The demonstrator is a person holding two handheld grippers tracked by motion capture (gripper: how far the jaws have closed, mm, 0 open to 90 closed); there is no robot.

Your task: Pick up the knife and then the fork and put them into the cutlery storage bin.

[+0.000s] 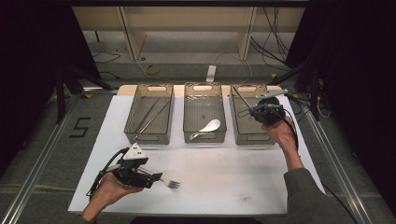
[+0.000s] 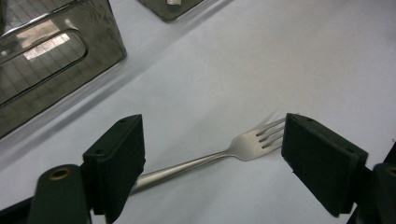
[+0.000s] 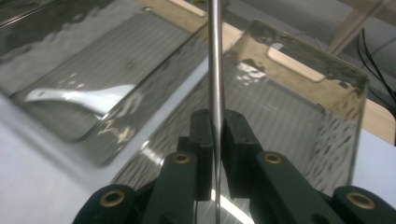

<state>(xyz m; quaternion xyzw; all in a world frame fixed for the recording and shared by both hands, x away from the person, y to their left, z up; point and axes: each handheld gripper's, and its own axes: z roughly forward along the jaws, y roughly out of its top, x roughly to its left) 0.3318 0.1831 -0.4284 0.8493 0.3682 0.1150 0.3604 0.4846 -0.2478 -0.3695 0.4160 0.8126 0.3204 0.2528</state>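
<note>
The left gripper [image 1: 156, 177] hovers low at the near left of the white surface [image 1: 224, 172] with fingers [image 2: 116, 158] wide around a lying fork [image 2: 205, 158], untouched, while the right gripper [image 3: 215, 135] pinches a thin metal rod [image 3: 215, 70] over the far right bin [image 1: 243, 126].

White table [image 1: 233, 179]: three clear bins rest on it in a row along the far edge, left bin [image 1: 149, 114], middle bin [image 1: 204, 113], right bin [image 1: 250, 122]. Fork [image 1: 172, 183] lies flat, near side of left bin, well apart.
</note>
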